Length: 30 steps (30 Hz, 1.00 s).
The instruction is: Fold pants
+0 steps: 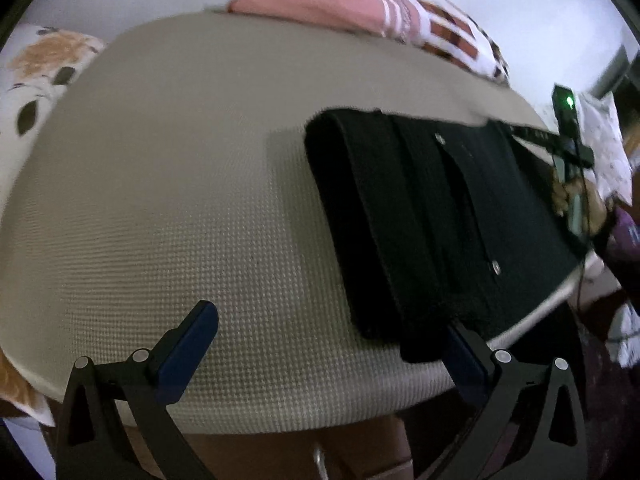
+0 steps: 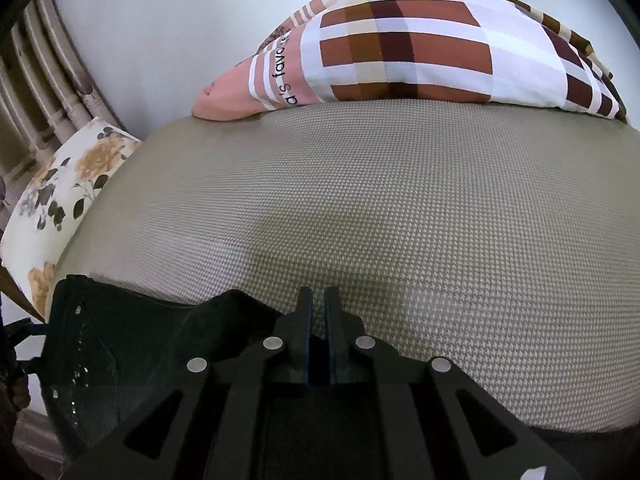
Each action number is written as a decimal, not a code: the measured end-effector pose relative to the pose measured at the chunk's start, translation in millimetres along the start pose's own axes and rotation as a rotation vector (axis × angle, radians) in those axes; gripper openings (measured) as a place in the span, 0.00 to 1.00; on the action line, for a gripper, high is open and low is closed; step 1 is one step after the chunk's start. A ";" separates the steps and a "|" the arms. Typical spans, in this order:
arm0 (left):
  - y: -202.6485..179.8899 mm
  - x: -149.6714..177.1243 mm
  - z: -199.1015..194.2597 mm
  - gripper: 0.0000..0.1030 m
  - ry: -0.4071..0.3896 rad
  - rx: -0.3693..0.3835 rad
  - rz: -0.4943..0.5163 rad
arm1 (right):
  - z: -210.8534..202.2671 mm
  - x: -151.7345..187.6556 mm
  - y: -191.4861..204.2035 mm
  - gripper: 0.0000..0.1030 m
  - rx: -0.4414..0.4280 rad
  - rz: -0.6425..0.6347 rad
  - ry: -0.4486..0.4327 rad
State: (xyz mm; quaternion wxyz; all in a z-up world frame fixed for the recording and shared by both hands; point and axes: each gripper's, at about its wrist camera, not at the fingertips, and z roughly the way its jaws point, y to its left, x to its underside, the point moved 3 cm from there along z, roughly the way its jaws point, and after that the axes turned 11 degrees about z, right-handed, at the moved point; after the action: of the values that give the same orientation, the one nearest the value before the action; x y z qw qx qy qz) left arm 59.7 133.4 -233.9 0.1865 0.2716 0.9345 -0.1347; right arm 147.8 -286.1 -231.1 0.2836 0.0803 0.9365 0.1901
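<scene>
Black pants (image 1: 440, 208) lie folded into a long band on the right of a beige textured bed cover (image 1: 180, 200). My left gripper (image 1: 328, 344) hangs wide open over the bed's near edge. Its right finger (image 1: 468, 360) is against the pants' near corner, and its left finger (image 1: 192, 344) is over bare cover. In the right wrist view the pants (image 2: 140, 340) bunch at lower left, up against my right gripper (image 2: 318, 308). That gripper is shut to a thin slit, with no cloth visible between its tips.
A checked pink and brown pillow (image 2: 420, 40) lies along the far side of the bed by a white wall. A floral pillow (image 2: 72, 184) sits at the left end. A person's hand (image 1: 568, 196) shows at the pants' far end.
</scene>
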 end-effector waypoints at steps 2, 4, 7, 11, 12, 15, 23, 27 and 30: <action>0.1 -3.4 -4.7 1.00 0.010 0.010 0.013 | 0.2 -0.4 -1.3 0.06 -0.004 0.008 0.000; -8.6 -7.3 -16.6 1.00 -0.025 -0.002 0.066 | 0.2 -0.4 -1.9 0.06 -0.006 0.013 -0.001; -34.6 -7.6 -24.4 0.99 -0.019 -0.002 0.233 | 0.1 -0.6 -3.5 0.06 -0.014 0.029 -0.003; -45.5 -4.4 -28.6 0.98 0.024 0.009 0.305 | -0.4 -1.0 -5.9 0.07 -0.021 0.045 -0.005; -44.3 -2.9 -30.9 0.98 0.027 0.012 0.298 | -0.5 -1.1 -6.3 0.07 -0.022 0.047 -0.006; -23.9 -3.9 -44.4 0.98 -0.028 0.063 0.179 | -0.4 -1.6 -7.5 0.07 -0.028 0.054 -0.008; 22.0 -44.5 -40.8 0.98 -0.191 0.226 -0.195 | -4.4 -1.5 -10.3 0.20 -0.051 0.074 -0.021; 2.4 -71.3 -8.4 0.84 -0.102 0.177 -0.119 | -5.5 -1.6 -10.4 0.25 -0.063 0.080 -0.024; 0.7 -83.8 14.7 0.60 -0.041 0.128 -0.084 | -6.4 -1.3 -10.9 0.26 -0.069 0.085 -0.024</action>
State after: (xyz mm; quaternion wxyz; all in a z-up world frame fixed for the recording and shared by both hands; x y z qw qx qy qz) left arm 129.8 90.4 -211.8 0.1820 0.2408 0.9306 -0.2072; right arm 144.8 -298.4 -230.0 0.2893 0.1126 0.9216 0.2331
